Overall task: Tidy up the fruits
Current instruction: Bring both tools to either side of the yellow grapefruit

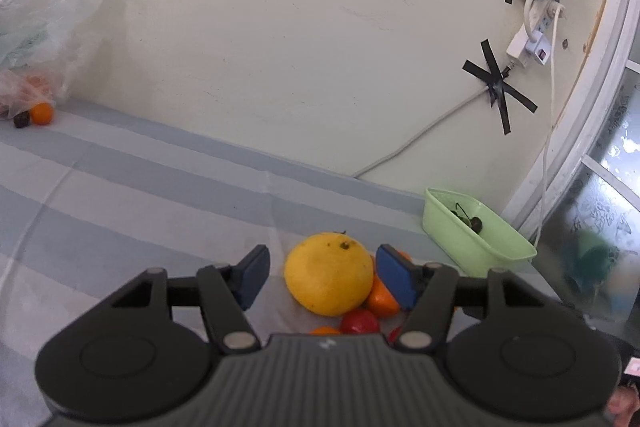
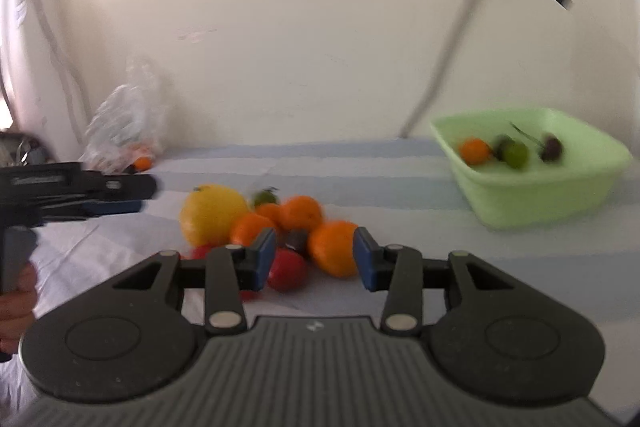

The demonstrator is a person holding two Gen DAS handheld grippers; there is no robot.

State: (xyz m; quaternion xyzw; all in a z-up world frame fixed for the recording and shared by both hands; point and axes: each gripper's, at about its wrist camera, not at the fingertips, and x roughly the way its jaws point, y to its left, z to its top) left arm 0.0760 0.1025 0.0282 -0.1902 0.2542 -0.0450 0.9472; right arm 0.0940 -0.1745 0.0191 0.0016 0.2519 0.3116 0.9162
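A pile of fruit lies on the striped cloth: a big yellow citrus (image 1: 329, 273) (image 2: 212, 213), several oranges (image 2: 334, 247), a red fruit (image 2: 287, 269) (image 1: 359, 321), a dark fruit (image 2: 297, 242) and a small green one (image 2: 265, 197). My left gripper (image 1: 320, 277) is open with the yellow citrus between its pads, apart from them; it also shows in the right wrist view (image 2: 120, 197). My right gripper (image 2: 314, 259) is open and empty, just in front of the front orange. A light green tub (image 2: 536, 187) (image 1: 480, 243) holds an orange (image 2: 474, 151), a green fruit (image 2: 514, 155) and dark cherries (image 2: 552, 147).
A clear plastic bag (image 1: 40, 39) (image 2: 124, 123) with more fruit sits at the back left by the wall, an orange (image 1: 41, 113) and a dark fruit (image 1: 22, 120) beside it. A power strip and cables (image 1: 532, 43) hang on the wall. The table edge runs right of the tub.
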